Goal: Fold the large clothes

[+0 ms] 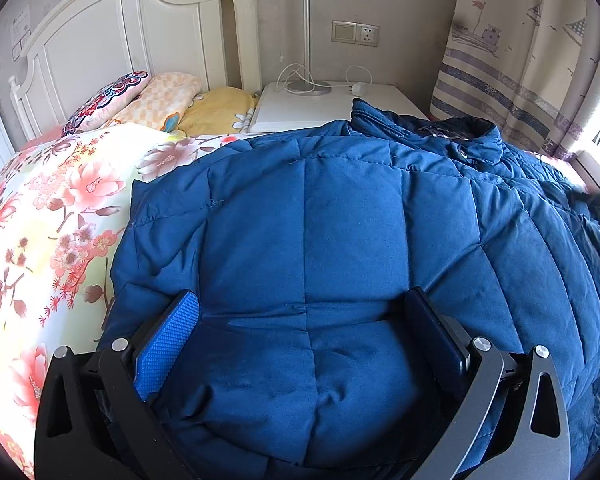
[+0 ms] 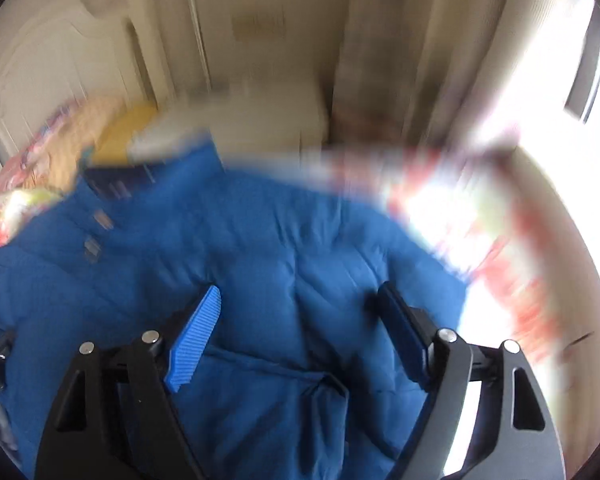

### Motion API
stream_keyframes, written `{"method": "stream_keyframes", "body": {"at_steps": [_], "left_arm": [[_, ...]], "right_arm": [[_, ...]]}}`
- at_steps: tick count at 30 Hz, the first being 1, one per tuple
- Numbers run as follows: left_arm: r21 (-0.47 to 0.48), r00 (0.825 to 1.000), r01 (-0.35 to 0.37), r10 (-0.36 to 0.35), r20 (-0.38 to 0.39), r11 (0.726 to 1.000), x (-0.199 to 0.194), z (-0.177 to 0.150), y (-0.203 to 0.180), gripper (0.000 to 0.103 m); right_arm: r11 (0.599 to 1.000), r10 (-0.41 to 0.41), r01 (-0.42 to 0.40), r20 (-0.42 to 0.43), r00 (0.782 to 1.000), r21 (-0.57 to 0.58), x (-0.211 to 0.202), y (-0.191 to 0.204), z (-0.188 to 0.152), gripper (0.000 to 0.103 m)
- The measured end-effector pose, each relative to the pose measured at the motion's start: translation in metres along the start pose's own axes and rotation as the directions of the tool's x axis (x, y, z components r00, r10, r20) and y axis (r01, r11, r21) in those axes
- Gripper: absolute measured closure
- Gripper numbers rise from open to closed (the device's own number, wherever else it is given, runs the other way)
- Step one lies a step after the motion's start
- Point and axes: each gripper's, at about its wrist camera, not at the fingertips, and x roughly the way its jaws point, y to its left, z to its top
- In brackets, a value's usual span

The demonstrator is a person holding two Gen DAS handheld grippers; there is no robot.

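Note:
A large blue quilted jacket (image 1: pixel 352 232) lies spread on the bed, collar toward the nightstand. My left gripper (image 1: pixel 304 300) is open and hovers low over the jacket's middle panel, its fingers wide apart with nothing between them. The jacket also shows in the right wrist view (image 2: pixel 260 248), which is blurred by motion. My right gripper (image 2: pixel 300 296) is open above the jacket's right part, holding nothing. A dark blur at the far right edge of the left wrist view may be the right gripper.
A floral bedspread (image 1: pixel 48 216) covers the bed to the left. Pillows (image 1: pixel 156 100) lie against a white headboard (image 1: pixel 100 40). A white nightstand (image 1: pixel 300 108) holds a lamp (image 1: pixel 306 40) and cable. A striped curtain (image 1: pixel 520 60) and bright window stand at the right.

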Motion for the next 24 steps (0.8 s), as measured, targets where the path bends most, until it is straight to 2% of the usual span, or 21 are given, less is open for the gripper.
{"method": "stream_keyframes", "body": {"at_steps": [1,3,6,8,10,12,14,17,18,20,24], "left_arm": [[-0.001,1.0,0.0,0.0,0.0,1.0,0.0,0.0,0.0,0.004],[-0.002,1.0,0.0,0.0,0.0,1.0,0.0,0.0,0.0,0.004],[-0.003,1.0,0.001,-0.001,0.0,1.0,0.0,0.001,0.001,0.005],[-0.002,1.0,0.001,-0.001,0.0,1.0,0.0,0.001,0.001,0.005],[-0.003,1.0,0.002,-0.002,0.0,1.0,0.0,0.001,0.001,0.005],[-0.004,1.0,0.002,-0.002,0.0,1.0,0.0,0.001,0.001,0.005],[-0.004,1.0,0.002,-0.002,0.0,1.0,0.0,0.001,0.001,0.005],[-0.003,1.0,0.002,-0.002,0.001,1.0,0.0,0.0,0.001,0.004],[-0.003,1.0,0.002,-0.002,0.001,1.0,0.0,0.0,0.001,0.004],[-0.003,1.0,0.0,0.0,0.0,1.0,0.001,0.001,0.001,0.004],[-0.004,1.0,0.0,0.0,0.0,1.0,0.001,0.0,0.001,0.004]], "right_arm": [[0.999,0.031,-0.031,0.009,0.999,0.008,0.002,-0.004,0.0,0.016],[0.998,0.063,-0.063,0.013,0.998,0.016,-0.001,-0.008,-0.001,0.016],[0.999,-0.005,0.004,0.024,1.0,0.036,-0.02,-0.008,-0.007,0.019],[0.998,-0.06,0.057,0.128,0.99,0.025,-0.056,0.002,-0.021,0.02],[0.999,-0.035,0.042,0.237,0.971,-0.028,-0.092,0.021,-0.042,0.019],[0.994,-0.009,0.037,0.26,0.966,-0.101,-0.107,0.039,-0.06,0.019],[0.981,0.01,0.034,0.222,0.975,-0.191,-0.105,0.056,-0.079,0.017],[0.955,-0.047,0.085,0.139,0.989,-0.284,-0.07,0.068,-0.103,0.014],[0.956,-0.029,0.074,0.16,0.987,-0.284,-0.064,0.067,-0.105,0.013],[0.969,0.002,0.033,0.142,0.99,-0.247,-0.06,0.06,-0.102,0.012],[0.964,-0.017,0.055,0.146,0.989,-0.261,-0.058,0.064,-0.101,0.011]]}}
